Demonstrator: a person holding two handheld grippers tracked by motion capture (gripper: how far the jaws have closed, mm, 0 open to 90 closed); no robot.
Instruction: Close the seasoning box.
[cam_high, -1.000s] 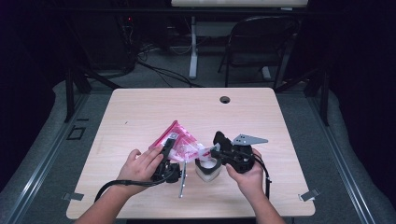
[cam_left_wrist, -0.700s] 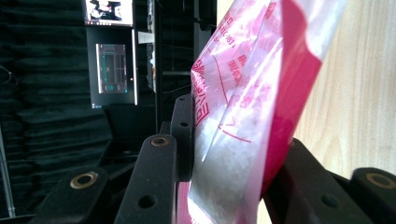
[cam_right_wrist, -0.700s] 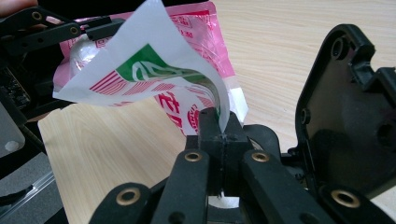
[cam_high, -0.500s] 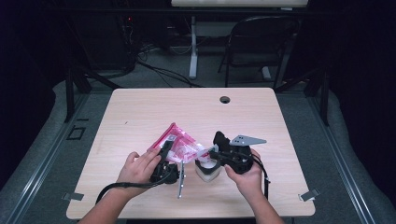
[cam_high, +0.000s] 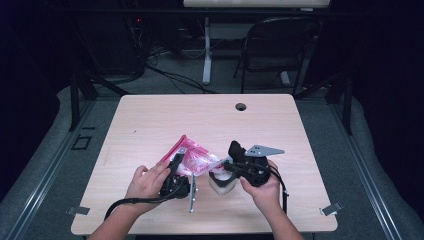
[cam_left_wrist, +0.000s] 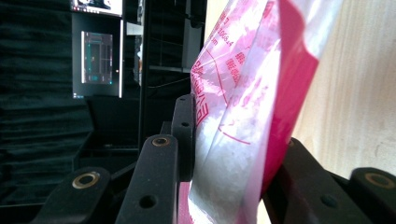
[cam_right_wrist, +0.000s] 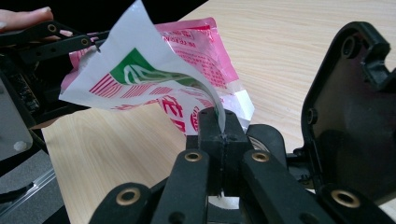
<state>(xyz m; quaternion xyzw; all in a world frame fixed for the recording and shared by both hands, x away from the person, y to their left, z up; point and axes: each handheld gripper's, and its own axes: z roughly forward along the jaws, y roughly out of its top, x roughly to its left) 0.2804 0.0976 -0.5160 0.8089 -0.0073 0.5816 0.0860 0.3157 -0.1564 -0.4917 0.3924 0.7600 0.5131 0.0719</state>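
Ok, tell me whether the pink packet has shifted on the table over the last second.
No. In the high view the pink packet sits as far from the table's grommet hole as before, with both tools clamped on it.

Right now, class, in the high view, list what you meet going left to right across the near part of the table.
Left hand → left claw → pink packet → white cup → right claw → right hand.

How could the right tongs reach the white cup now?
Probably not as things stand: the right tongs are shut on a bag edge. The cup sits just beneath them, so they must let go first.
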